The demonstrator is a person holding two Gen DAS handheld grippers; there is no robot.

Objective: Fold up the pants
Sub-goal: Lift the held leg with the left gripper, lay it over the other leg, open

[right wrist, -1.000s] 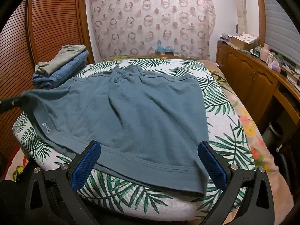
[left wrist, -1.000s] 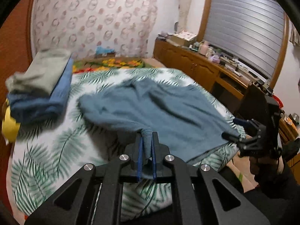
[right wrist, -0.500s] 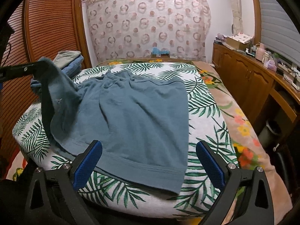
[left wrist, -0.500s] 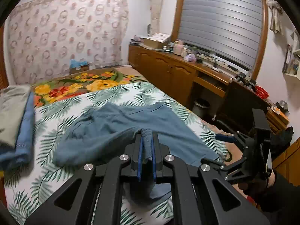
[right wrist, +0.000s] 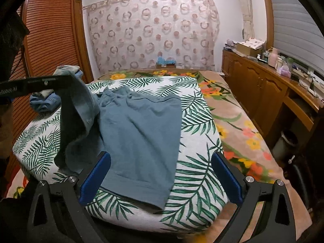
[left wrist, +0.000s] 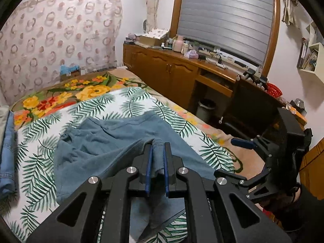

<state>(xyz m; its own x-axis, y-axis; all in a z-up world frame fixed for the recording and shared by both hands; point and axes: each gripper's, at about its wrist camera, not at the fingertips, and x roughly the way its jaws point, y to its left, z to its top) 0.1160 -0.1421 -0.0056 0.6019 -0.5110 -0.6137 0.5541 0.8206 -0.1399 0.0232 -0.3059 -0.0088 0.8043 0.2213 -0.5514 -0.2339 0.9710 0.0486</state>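
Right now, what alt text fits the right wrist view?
Blue-grey shorts lie on a palm-leaf bedspread, their left side lifted by the left tongs. The right tongs hang open in the foreground, holding nothing.

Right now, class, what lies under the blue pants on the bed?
The pants lie on a leaf-print bed cover. The left tool lifts one side, showing more leaf print below. Whatever sits under the flat part is hidden.
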